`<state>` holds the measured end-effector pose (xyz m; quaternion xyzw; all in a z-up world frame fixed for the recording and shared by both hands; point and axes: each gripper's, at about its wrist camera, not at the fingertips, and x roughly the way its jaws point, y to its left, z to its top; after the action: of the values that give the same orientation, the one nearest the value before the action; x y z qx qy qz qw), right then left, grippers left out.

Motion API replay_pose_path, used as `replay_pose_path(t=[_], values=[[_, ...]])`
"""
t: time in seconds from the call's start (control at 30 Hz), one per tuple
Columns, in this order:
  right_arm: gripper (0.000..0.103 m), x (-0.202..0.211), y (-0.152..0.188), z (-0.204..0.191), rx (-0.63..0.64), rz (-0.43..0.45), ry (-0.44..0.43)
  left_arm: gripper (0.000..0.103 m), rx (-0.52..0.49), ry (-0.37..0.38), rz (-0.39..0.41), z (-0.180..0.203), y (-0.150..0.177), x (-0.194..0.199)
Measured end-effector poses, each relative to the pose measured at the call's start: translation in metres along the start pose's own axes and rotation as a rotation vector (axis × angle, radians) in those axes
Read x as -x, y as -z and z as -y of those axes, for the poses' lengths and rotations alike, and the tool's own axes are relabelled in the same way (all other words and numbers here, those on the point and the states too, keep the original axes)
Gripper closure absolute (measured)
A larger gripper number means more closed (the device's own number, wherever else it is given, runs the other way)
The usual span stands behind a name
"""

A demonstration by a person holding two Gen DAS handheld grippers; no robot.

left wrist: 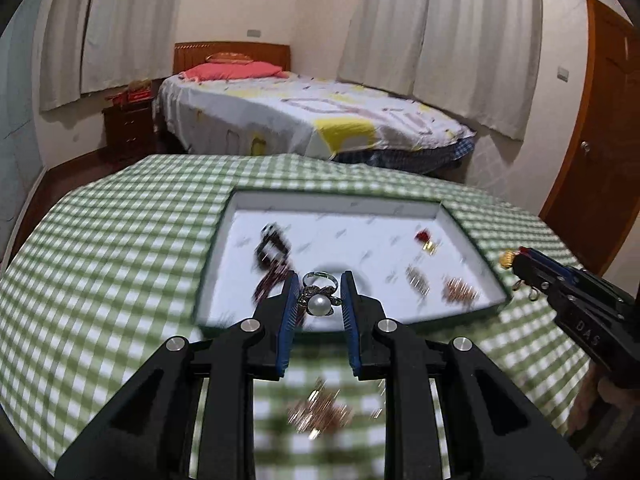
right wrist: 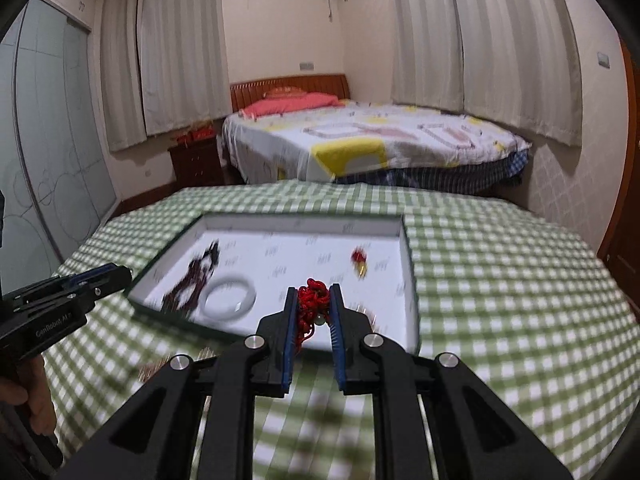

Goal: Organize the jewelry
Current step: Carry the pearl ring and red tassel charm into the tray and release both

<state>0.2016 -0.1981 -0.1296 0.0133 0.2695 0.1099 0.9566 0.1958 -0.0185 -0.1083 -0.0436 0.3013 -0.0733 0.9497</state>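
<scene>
Left gripper [left wrist: 319, 292]: clenched on a pearl ring [left wrist: 319, 303], band pointing forward, over the near rim of the tray [left wrist: 472, 236].
Right gripper [right wrist: 314, 304]: I read it clamped on a red cord charm [right wrist: 310, 306], over the tray's near right part.
Key relation: tray floor lies straight ahead and below both loads; neither arm is clearly nearer.
Tray contents: bangle [right wrist: 228, 297], dark beads [right wrist: 196, 274], small red piece [right wrist: 359, 261].
Unclear: blurred coppery bit on the cloth [left wrist: 320, 410]; drop spots are my guess.

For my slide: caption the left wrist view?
Left tongs grip a pearl ring over the white tray.
</scene>
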Motion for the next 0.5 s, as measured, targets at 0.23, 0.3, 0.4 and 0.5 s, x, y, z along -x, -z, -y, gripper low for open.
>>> replay_pose_path(t=[0.23, 0.3, 0.4, 0.5], values=[[0.087, -0.035, -0.021, 0.019, -0.017, 0.023, 0.018, 0.082, -0.039, 0.029, 0.018, 0.029, -0.034, -0.05], [0.087, -0.045, -0.02, 0.023, -0.017, 0.012, 0.022, 0.082, -0.038, 0.034, 0.009, 0.033, -0.038, -0.064], [0.087, -0.064, -0.017, 0.029, -0.02, -0.022, 0.018, 0.082, -0.038, 0.026, -0.025, 0.038, -0.042, -0.095], [0.087, -0.081, -0.011, 0.034, -0.024, -0.06, 0.017, 0.082, -0.025, 0.021, -0.081, 0.038, -0.04, -0.122]])
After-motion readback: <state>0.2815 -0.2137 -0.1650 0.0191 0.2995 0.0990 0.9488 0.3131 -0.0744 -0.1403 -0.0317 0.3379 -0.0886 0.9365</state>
